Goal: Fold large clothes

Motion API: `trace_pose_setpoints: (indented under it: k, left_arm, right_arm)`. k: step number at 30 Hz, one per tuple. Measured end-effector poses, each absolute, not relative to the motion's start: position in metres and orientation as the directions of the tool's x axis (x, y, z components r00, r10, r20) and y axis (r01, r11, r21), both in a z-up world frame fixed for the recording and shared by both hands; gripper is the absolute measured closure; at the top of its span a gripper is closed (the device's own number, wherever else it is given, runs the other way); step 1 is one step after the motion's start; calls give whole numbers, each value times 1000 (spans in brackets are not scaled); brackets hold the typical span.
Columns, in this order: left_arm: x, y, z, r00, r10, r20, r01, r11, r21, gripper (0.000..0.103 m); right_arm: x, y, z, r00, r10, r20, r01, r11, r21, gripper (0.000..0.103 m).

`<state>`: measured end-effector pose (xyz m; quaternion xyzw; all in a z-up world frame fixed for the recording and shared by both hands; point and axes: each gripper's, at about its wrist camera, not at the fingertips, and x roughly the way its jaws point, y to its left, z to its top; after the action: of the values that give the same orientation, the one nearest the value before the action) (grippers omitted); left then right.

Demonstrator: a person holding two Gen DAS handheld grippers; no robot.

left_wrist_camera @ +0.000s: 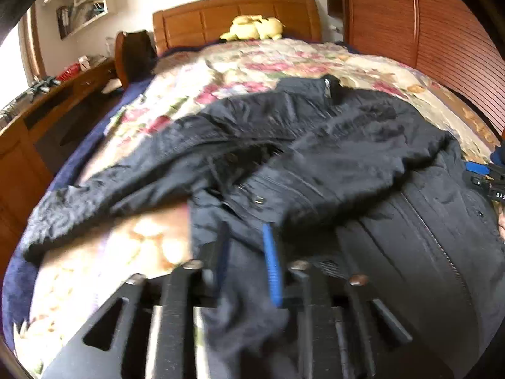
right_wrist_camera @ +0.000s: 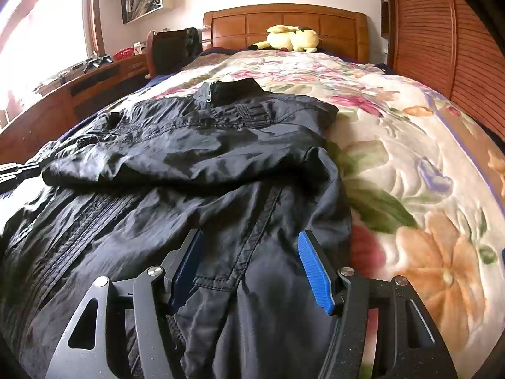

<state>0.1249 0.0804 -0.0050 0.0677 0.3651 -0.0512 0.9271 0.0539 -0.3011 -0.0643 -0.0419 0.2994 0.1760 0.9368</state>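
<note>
A yellow plush toy (right_wrist_camera: 292,42) is seen at the wooden headboard (right_wrist_camera: 284,25), on a flowered blanket (right_wrist_camera: 410,158). A black jacket (right_wrist_camera: 189,151), wrinkled and zipped, is spread there. Its hem is passed between the parted right claw (right_wrist_camera: 252,265) and the half-parted left claw (left_wrist_camera: 249,262); no grip can be told.

right claw (right_wrist_camera: 251,267) straddles a fold of the black jacket (right_wrist_camera: 176,158) on the floral bedspread (right_wrist_camera: 410,145).

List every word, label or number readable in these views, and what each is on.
"DAS": white letters, cut off by the frame edge, on the black right gripper in the left wrist view.
No other text is legible, on the black zip-up nylon jacket or elsewhere; shelf items are too small and blurred.
</note>
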Motion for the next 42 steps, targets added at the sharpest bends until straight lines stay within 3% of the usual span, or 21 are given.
trace_pose_setpoints:
  k: [5,10,15,23,29,36,42]
  left_arm:
    - [127,109,-3,735,-12,-678,101,991,92,54]
    - [139,151,-15,714,52,-699,25,995,100,36]
    - [149,198,-30,688,94,-719,-48,995,84,31]
    - [157,257,-36,680,182,-711,-141,983,116,30]
    - [158,294,-35,678,208,-705,-167,978,128,29]
    - [155,332,-35,674,256,-693,-224,965,138,28]
    - [152,371,-37,656,284,-699,-285,951,119,28]
  right_arm:
    - [55,-301,-65,757,305,-577,-357,934,26,39]
    - [55,-299,-65,757,304,-578,-359,933,21,39]
    - [53,-300,-64,761,306,-572,-363,932,16,39]
    - [37,-290,-49,789,293,-540,-379,924,-53,38]
    - [11,-257,-15,799,330,-503,-408,912,-49,16]
    - [-3,-196,3,755,423,-500,-498,867,-19,15]
    - [7,-163,-25,711,449,-542,-550,834,-31,15]
